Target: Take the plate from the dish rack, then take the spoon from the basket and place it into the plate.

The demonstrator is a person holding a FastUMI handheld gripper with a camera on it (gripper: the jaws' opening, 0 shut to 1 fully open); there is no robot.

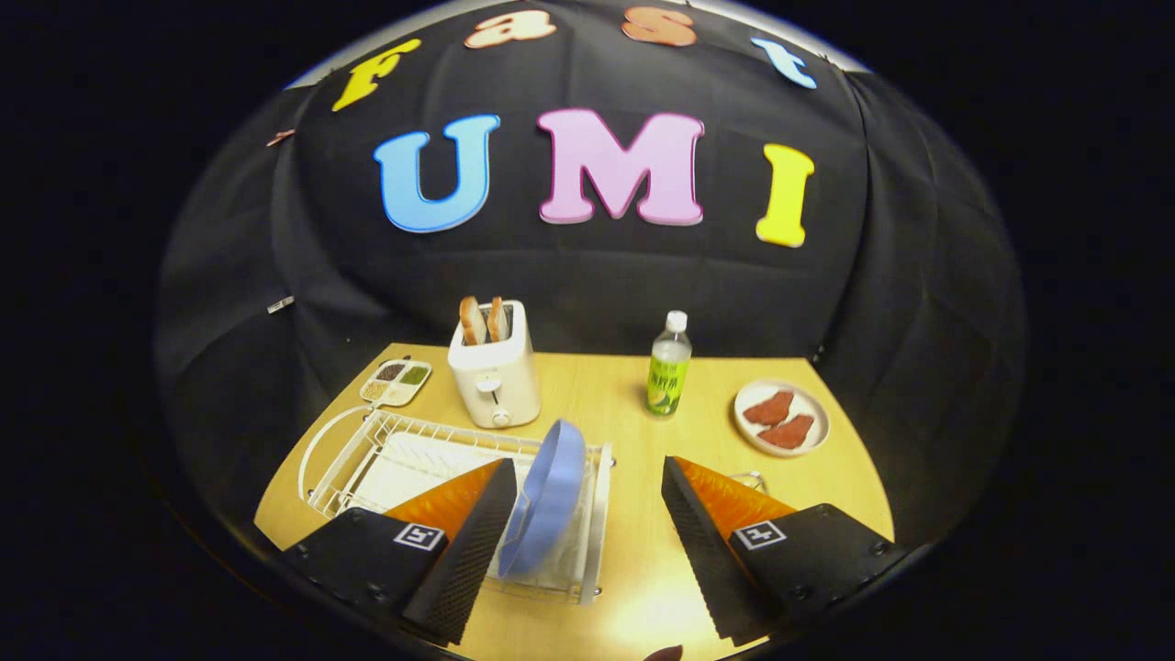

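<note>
Tool fingers stand wide apart and hold nothing, hovering low over a pale wooden tabletop; the gap between them is bare wood with a bright patch of reflected light; the blue plate stands on edge in the white wire dish rack, just beside the inner face of the left finger and apparently not touching it, though the view does not make that certain; the plate is a soft, matte periwinkle blue, round, with a raised rim, leaning slightly and seen nearly edge-on so its hollow face turns toward the left finger; the rack is a low rectangular frame of thin white wires with a curved loop at its far left end, and a white drip tray shows under it; the right finger is over open tabletop, well apart from the plate; a small piece of wire frame shows just beyond that finger, too hidden to identify; beyond the rack stands a white toaster with two slices of toast upright in its slots; left of the toaster lies a small divided tray with dark and green fillings; beyond the fingers, near the middle of the tabletop, a clear bottle with a white cap and green label stands upright; to its right sits a pale round dish holding two reddish-brown pieces
</note>
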